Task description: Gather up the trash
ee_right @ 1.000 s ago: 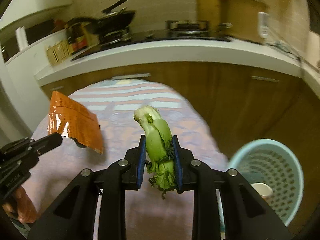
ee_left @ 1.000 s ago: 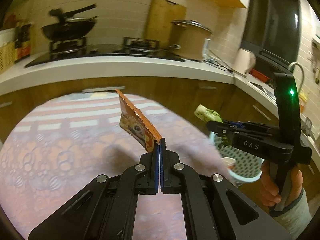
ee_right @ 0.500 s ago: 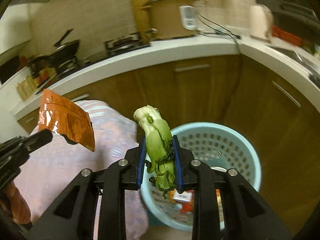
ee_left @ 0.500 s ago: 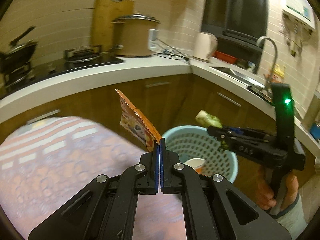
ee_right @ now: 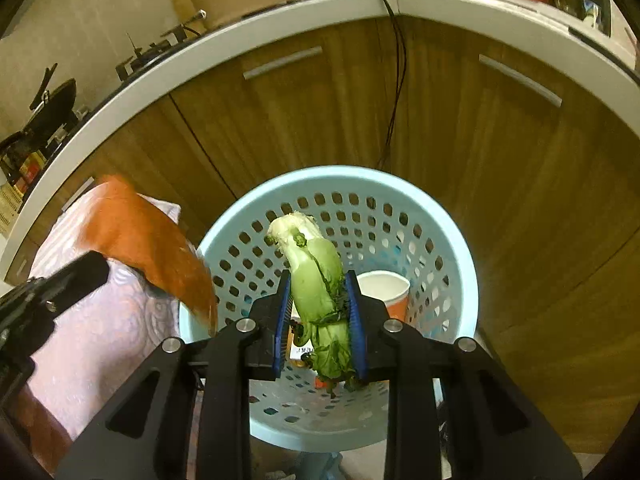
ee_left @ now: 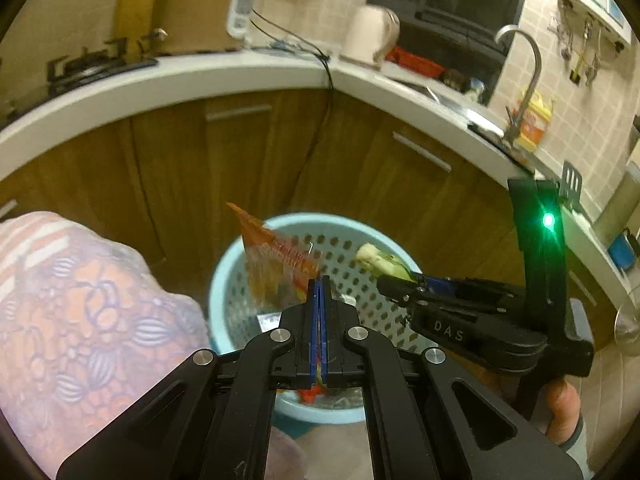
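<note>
My left gripper (ee_left: 319, 284) is shut on an orange snack wrapper (ee_left: 276, 264) and holds it above the near rim of a light blue perforated basket (ee_left: 228, 280). The wrapper also shows in the right wrist view (ee_right: 148, 240). My right gripper (ee_right: 318, 280) is shut on a green leafy vegetable stalk (ee_right: 316, 276), upright, over the basket (ee_right: 460, 264). The right gripper (ee_left: 394, 278) with the stalk (ee_left: 376, 258) shows in the left wrist view. A paper cup (ee_right: 386, 290) and other scraps lie inside the basket.
The basket stands on the floor before wooden cabinets (ee_right: 320, 112) under a white counter (ee_left: 200, 80). A table with a pink patterned cloth (ee_left: 80, 320) lies left of the basket. A black cable (ee_right: 394, 80) hangs down the cabinet front.
Both grippers have swung right from over the table to over the basket, carrying the wrapper and the vegetable. The basket now sits directly beneath them.
</note>
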`<state>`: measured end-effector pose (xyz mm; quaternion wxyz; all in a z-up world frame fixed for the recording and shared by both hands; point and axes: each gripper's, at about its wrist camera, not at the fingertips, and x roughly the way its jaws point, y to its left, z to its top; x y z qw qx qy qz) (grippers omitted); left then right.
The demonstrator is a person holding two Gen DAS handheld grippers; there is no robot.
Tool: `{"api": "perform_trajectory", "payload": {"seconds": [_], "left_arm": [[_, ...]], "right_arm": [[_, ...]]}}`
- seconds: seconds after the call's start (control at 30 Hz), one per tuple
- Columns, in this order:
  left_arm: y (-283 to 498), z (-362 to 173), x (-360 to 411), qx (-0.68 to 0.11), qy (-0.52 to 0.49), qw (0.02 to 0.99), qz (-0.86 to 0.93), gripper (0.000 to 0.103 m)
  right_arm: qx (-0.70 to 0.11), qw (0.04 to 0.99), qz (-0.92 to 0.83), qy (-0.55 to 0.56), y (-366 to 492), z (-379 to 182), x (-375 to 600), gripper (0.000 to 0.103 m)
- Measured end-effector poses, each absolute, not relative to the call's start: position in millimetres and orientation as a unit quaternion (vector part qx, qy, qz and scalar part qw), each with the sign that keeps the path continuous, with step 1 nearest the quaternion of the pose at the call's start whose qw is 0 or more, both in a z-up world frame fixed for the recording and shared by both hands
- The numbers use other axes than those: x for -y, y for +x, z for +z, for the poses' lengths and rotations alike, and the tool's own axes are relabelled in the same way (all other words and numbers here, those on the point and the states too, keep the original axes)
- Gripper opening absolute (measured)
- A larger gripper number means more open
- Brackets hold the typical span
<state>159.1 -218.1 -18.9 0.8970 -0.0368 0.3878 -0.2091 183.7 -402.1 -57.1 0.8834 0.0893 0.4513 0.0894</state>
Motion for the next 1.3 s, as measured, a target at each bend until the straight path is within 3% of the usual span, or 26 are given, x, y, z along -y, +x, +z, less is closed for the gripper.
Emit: {"api": "perform_trajectory", "payload": {"seconds": [0.03, 0.07, 0.1, 0.27, 0.4, 0.53, 0.6, 0.7, 0.83, 1.3], "left_arm": [[160.7, -22.2, 218.4, -0.390, -0.037, 0.897, -0.204, 0.004], [162.8, -25.1, 217.6, -0.393, -0.039, 0.897, -0.199, 0.019], [163.7, -25.8, 216.4, -0.393, -0.041, 0.898, -0.196, 0.032], [160.2, -23.2, 203.6, -0.388, -0.041, 0.903, -0.183, 0.037], [146.8, -15.0, 192.8, -0.368, -0.042, 0.914, -0.168, 0.056], [127.5, -4.2, 177.6, -0.347, -0.049, 0.925, -0.148, 0.065], [116.7, 2.3, 166.8, -0.332, -0.052, 0.933, -0.127, 0.075], [98.2, 13.5, 146.6, -0.304, -0.055, 0.948, -0.079, 0.083], [78.4, 24.4, 128.5, -0.275, -0.046, 0.960, -0.033, 0.086], [34.9, 16.7, 108.1, -0.234, -0.023, 0.972, -0.005, 0.090]], "right_arm": [[-0.459, 0.879, 0.090, 0.090, 184.9, -60.5, 403.1, 0.031], [-0.463, 0.877, 0.088, 0.092, 186.5, -62.5, 404.3, 0.052], [-0.463, 0.877, 0.082, 0.096, 187.3, -63.3, 405.8, 0.063], [-0.446, 0.886, 0.080, 0.095, 180.3, -56.1, 404.9, 0.063], [-0.433, 0.892, 0.090, 0.089, 175.1, -42.9, 396.3, 0.063], [-0.420, 0.898, 0.105, 0.083, 163.5, -28.1, 384.5, 0.063], [-0.411, 0.902, 0.110, 0.079, 156.9, -19.2, 376.5, 0.063], [-0.393, 0.911, 0.111, 0.065, 146.1, -5.6, 362.6, 0.063], [-0.370, 0.921, 0.110, 0.045, 130.5, 9.2, 343.1, 0.067], [-0.289, 0.954, 0.077, 0.016, 76.4, 35.2, 307.5, 0.068]]}}
